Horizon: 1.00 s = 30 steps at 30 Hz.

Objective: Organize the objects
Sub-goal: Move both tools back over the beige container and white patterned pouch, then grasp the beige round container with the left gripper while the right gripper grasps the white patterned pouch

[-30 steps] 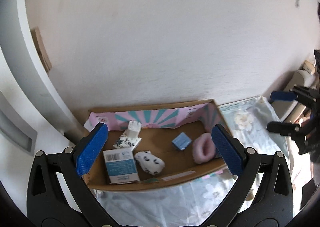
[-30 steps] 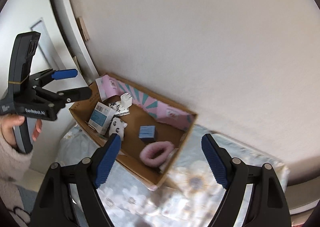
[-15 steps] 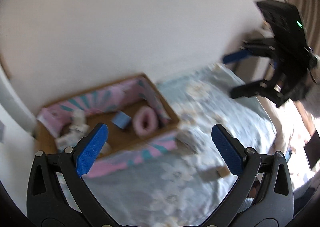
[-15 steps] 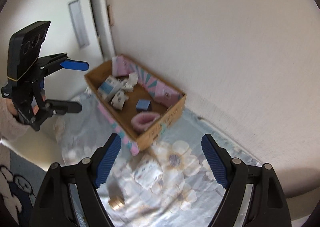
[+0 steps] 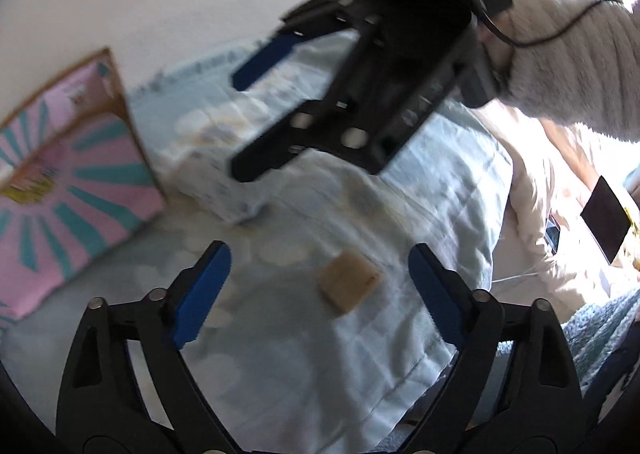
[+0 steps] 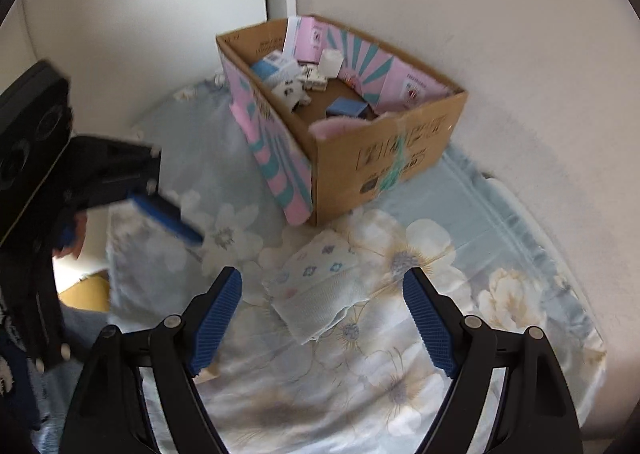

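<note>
A cardboard box [image 6: 400, 149] with pink and teal lining stands against the wall and holds several small items. A pale folded cloth with small flower prints [image 6: 320, 286] lies on the floral sheet just ahead of my right gripper [image 6: 322, 322], which is open and empty above it. A small tan block [image 5: 348, 286] lies on the sheet between the fingers of my left gripper [image 5: 320, 294], which is open and empty above it. The cloth also shows, blurred, in the left wrist view [image 5: 224, 185], beside the box [image 5: 72, 181].
The pale blue floral sheet [image 6: 460, 294] covers the bed, with white walls behind the box. The right gripper [image 5: 360, 65] and the person's sleeve [image 5: 568, 65] cross the top of the left wrist view. The bed's edge falls away at right [image 5: 500, 193].
Both grippers have swung away from the box and down toward the sheet. The left one now looks at the tan block, the right one at the folded cloth. Both stay open.
</note>
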Tool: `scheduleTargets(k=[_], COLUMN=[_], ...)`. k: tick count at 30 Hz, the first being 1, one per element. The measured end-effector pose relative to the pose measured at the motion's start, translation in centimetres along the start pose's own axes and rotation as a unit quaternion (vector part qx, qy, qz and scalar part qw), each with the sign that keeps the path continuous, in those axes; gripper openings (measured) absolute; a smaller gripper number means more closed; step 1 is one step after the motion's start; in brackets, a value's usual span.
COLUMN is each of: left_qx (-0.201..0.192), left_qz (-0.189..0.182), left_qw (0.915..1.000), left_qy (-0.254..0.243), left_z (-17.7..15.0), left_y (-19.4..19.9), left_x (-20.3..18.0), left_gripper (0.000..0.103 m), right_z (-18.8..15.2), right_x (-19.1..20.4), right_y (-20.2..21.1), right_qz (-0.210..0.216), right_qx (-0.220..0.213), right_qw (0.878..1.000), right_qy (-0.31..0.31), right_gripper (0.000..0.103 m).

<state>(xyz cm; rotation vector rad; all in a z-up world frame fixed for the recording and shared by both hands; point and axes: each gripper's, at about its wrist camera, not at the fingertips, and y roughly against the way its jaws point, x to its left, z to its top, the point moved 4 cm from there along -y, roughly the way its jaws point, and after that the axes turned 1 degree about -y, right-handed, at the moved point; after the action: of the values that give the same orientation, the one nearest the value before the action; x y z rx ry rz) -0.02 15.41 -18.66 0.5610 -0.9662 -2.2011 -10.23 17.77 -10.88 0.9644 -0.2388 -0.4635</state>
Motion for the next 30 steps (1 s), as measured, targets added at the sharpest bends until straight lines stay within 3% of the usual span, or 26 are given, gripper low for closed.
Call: scheduleTargets(k=[14,21,23,30], left_qx=[-0.002,-0.008,-0.009,-0.007], left_qz=[0.002,0.007,0.007,0.000], left_qw=[0.9999,0.9999,0.9998,0.9999], left_qy=[0.011,0.013,0.014,0.013], left_z=[-1.9,-1.9,-1.9,-1.8], left_y=[-2.4,-2.1,-2.0,-1.7], left_x=[-1.1,-0.9,-0.8,-0.5], left_gripper=[0.063,0.043,0.039,0.039], right_z=[-1.2,-1.1,-1.2,-1.3], right_x=[0.1,0.2,0.2,0.0], right_y=[-3.9,-5.2,-5.5,-5.5], right_qz=[0.026,0.016,0.016,0.007], right_qx=[-0.005,-0.013,-0.012,-0.018], right_qw=[0.999,1.000,1.000,1.000], right_qy=[0.022,0.021,0.022,0.024], right_gripper=[0.080,0.079,0.067,0.057])
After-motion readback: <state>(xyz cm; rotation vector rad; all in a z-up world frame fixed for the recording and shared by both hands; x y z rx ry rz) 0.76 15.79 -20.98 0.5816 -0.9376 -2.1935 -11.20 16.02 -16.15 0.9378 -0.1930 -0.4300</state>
